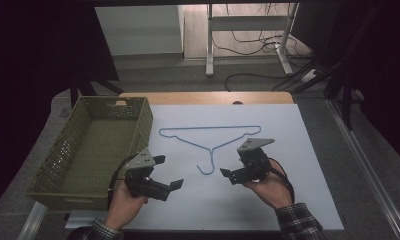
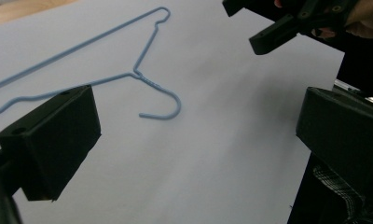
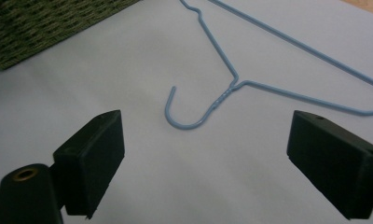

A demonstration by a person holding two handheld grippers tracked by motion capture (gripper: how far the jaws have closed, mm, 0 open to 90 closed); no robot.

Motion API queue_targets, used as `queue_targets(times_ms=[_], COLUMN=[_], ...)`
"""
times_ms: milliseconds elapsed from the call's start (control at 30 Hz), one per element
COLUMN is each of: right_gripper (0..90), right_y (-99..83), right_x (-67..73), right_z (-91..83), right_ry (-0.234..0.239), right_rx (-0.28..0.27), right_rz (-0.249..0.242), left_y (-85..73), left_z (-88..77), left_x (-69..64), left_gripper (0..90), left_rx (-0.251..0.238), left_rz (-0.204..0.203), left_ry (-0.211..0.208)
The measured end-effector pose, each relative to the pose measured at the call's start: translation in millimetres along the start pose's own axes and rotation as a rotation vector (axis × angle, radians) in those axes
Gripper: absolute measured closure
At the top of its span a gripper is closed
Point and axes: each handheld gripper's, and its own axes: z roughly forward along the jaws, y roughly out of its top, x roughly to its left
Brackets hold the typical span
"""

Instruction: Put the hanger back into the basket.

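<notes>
Flanking the hook, both grippers hang wide open and empty: left gripper near the basket, right gripper opposite. Blue hanger lies flat mid-table, hook nearest them, so I'd say that end gets grabbed first.

Blue wire hanger flat on the white bench
Thin, bare; hook toward the person, straight bar on the far side; untouched
</notes>
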Motion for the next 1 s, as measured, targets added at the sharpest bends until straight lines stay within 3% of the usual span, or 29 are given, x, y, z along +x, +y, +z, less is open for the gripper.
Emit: queue_targets(times_ms=[233,367,800,1000], right_gripper=[23.7,31.2,63.1,73.3], right_y=[4.8,6.3,8.2,6.6], right_x=[-2.1,-2.7,2.9,8.8], right_z=[20.0,33.2,77.5,95.3], right_ry=[0.029,0.054,0.123,0.145], right_rx=[0.028,0.052,0.119,0.159], right_rz=[-0.027,-0.038,-0.092,-0.138], left_y=[-5.0,-9.8,-18.0,-20.6], left_z=[20.2,28.9,45.3,50.0], left_x=[5.1,11.6,25.4,29.1], left_gripper=[0.0,0.0,0.0,0.0], left_rx=[0.02,0.019,0.03,0.045], left_rz=[0.008,-0.013,-0.026,-0.023], left_ry=[0.023,0.018,0.071,0.086])
